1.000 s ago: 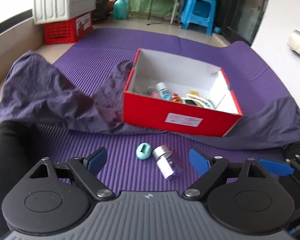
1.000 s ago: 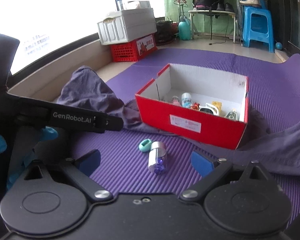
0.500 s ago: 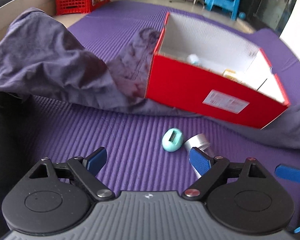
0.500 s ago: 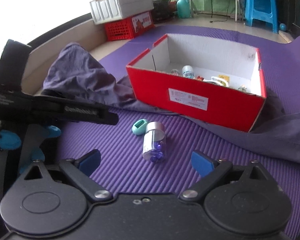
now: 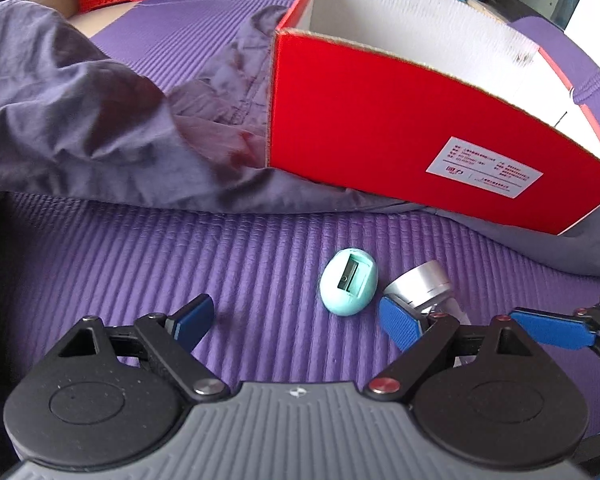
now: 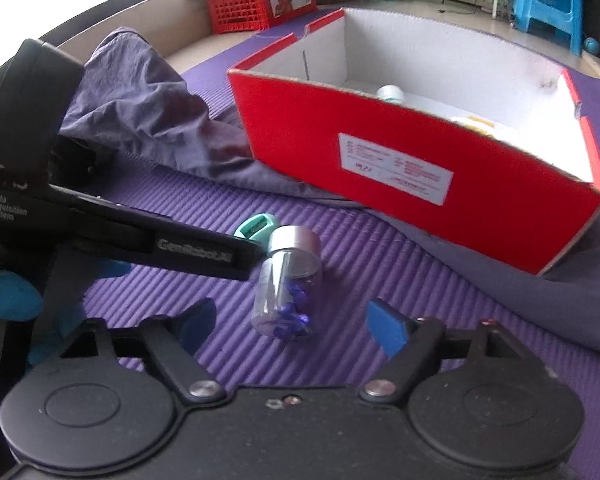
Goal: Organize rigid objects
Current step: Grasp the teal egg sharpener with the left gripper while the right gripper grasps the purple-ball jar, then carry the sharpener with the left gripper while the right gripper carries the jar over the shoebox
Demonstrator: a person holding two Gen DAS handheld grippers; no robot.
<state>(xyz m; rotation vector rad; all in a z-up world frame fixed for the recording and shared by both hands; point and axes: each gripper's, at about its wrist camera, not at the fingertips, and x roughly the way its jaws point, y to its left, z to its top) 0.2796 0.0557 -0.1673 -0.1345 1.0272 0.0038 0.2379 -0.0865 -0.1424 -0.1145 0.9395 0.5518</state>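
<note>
The left gripper (image 5: 298, 320) hangs low over the purple mat (image 5: 140, 264) with its 2 fingers spread wide, the teal egg-shaped sharpener (image 5: 349, 282) lying just ahead between them. Beside it lies the clear silver-capped jar (image 6: 289, 281), framed by the right gripper (image 6: 294, 326), jaws also apart, short of the red box (image 6: 420, 168).

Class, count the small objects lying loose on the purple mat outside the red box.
2: a teal sharpener and, touching its right, a silver-capped jar on its side. Cloth may hide others.

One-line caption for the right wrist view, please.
Open right claw lined up on a silver-capped clear jar of purple bits lying on the purple mat, before the red box.
</note>
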